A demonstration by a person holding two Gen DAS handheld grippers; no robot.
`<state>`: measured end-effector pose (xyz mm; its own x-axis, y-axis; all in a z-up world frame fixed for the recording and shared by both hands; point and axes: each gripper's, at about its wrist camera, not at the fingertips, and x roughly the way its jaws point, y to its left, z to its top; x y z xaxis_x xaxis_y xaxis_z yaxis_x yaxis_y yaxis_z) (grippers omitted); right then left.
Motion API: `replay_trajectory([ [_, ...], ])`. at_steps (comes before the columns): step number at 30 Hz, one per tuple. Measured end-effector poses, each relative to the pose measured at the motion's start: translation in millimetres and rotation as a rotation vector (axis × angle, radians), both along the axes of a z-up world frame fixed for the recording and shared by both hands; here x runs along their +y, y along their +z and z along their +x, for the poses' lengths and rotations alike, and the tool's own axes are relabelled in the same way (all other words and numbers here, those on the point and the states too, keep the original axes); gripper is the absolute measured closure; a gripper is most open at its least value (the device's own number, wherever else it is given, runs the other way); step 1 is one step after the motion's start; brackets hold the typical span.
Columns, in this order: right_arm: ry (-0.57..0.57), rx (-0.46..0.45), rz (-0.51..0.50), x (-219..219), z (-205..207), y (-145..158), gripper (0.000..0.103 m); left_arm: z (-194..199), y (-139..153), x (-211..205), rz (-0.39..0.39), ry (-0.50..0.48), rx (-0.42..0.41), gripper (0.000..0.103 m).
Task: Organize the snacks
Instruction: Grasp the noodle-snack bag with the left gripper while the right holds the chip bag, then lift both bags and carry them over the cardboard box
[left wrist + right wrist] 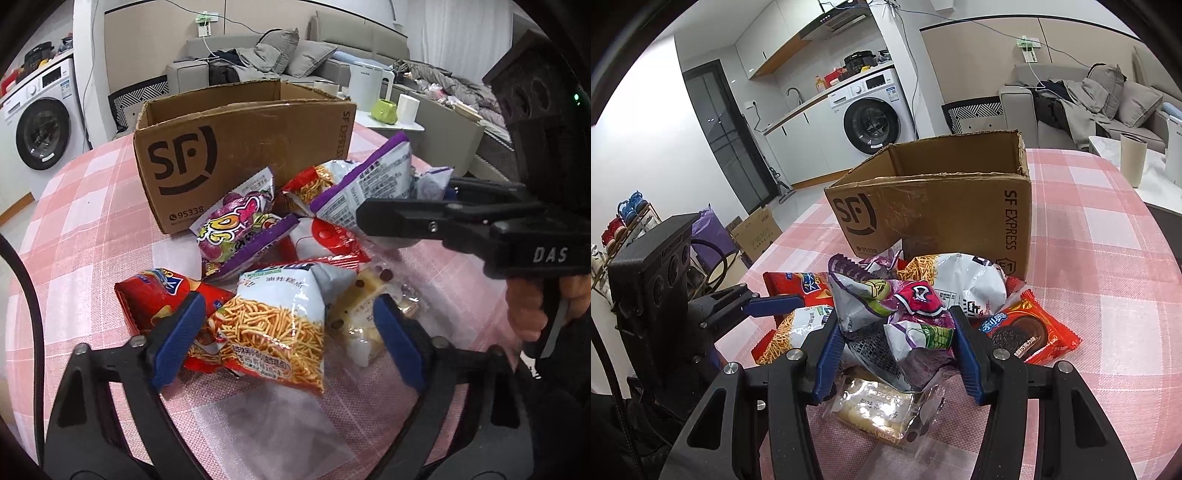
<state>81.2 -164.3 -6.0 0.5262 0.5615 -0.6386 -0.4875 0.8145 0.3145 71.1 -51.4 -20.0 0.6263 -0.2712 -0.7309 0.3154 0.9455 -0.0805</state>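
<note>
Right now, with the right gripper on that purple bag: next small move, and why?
Probably lift the right gripper and carry the purple-and-white bag over the cardboard box. Its pads already pinch the crumpled bag, and the box stands open-topped just behind the pile. The left gripper only straddles the noodle-snack bag with its pads not yet pressing, so it can wait.
</note>
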Motion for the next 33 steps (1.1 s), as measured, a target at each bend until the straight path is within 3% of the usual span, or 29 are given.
replay_trajectory([
  [1, 0.001, 0.0, -0.001, 0.2, 0.6, -0.3, 0.047, 0.5, -1.5, -1.0, 0.009, 0.005, -0.002, 0.021],
  [5, 0.002, -0.001, -0.002, 0.2, 0.9, -1.3, 0.047, 3.3, -5.7, 0.6, 0.01, 0.019, 0.006, 0.047],
  [20, 0.003, -0.012, 0.006, -1.7, -1.5, 1.1, 0.047, -4.0, 3.6, 8.6, -0.043, -0.009, -0.024, 0.052],
  [33, 0.005, -0.052, 0.047, -7.5, -10.1, 14.0, 0.047, -14.8, 26.5, 19.3, -0.089, 0.021, -0.092, 0.053],
])
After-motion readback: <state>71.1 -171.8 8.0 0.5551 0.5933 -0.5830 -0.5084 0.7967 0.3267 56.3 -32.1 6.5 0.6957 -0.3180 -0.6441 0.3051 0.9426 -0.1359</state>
